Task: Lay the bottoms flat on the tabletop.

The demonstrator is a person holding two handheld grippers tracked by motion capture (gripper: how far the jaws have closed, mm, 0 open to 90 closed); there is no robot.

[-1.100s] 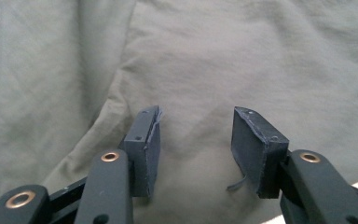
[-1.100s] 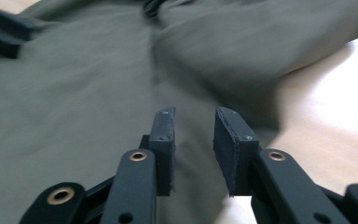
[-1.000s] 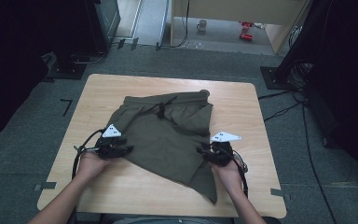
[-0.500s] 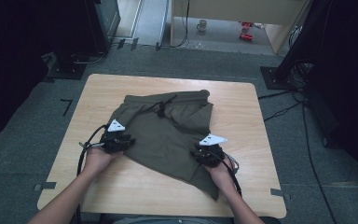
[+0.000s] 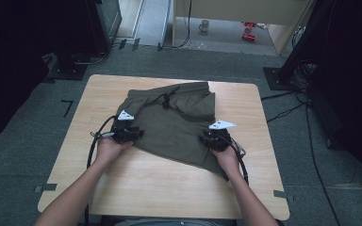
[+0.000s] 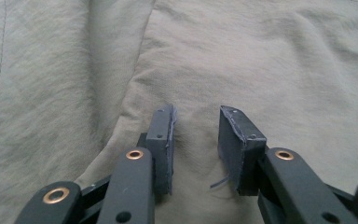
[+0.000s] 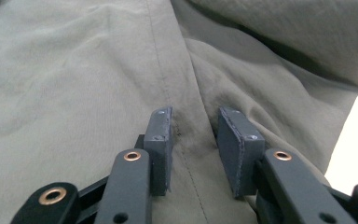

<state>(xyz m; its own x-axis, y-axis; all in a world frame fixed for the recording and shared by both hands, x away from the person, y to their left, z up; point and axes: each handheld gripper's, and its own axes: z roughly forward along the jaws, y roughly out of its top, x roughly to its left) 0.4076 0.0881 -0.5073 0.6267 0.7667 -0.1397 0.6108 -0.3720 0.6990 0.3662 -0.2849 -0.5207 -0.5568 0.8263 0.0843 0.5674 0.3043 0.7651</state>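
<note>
A pair of olive green shorts [image 5: 174, 127] lies spread on the wooden table [image 5: 169, 193], waistband and drawstring at the far side. My left gripper [image 5: 134, 133] rests on the shorts' left edge. In the left gripper view its jaws [image 6: 196, 116] have just been closing and stand a little apart, tips down on the cloth, with a slight pucker of fabric between the pads. My right gripper [image 5: 207, 140] sits on the right leg. In the right gripper view it [image 7: 195, 116] is also part open, a seam ridge of the shorts [image 7: 98, 70] running between its pads.
The table's rounded edges run all around the garment, with bare wood at the near side and at both flanks. Black cables trail from both grippers along the person's forearms. Grey carpet, dark stands and floor cables [image 5: 287, 94] surround the table.
Both hands have slid inward and a little away from the person, onto the shorts. The lower leg of the shorts now reaches less far toward the near edge.
</note>
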